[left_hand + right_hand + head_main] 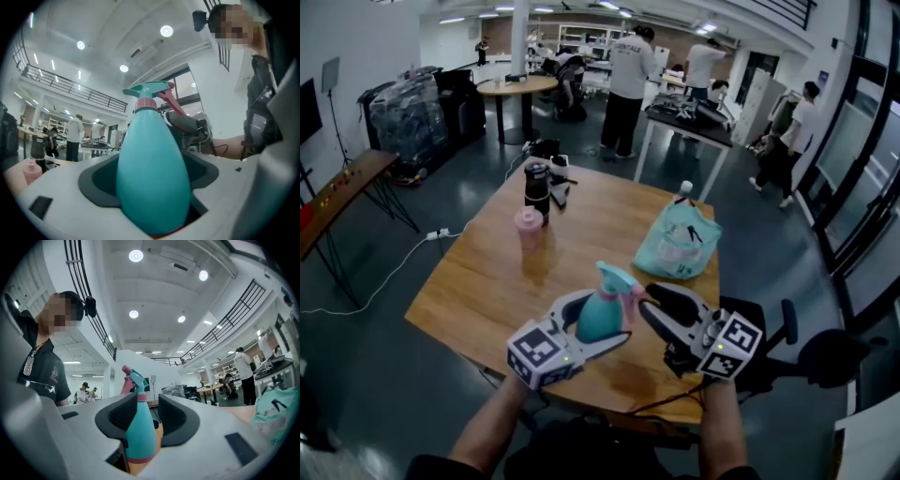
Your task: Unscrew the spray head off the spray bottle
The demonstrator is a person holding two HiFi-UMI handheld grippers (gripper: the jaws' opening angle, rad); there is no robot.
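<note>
A teal spray bottle (598, 321) with a teal spray head (617, 277) and a pink trigger is held above the wooden table (487, 281), near its front edge. My left gripper (598, 325) is shut on the bottle's belly; in the left gripper view the bottle (152, 164) fills the space between the jaws. My right gripper (649, 305) sits just right of the spray head. In the right gripper view the bottle (139, 437) and its spray head (133, 378) stand in the gap between the jaws of the right gripper (147, 404). The pads do not press on the bottle.
On the table behind stand a pink cup (528, 227), a black bottle (537, 192) and a teal bag (678, 242) with a white bottle top (684, 190) behind it. A dark chair (825, 356) is at the right. Several people stand at far tables.
</note>
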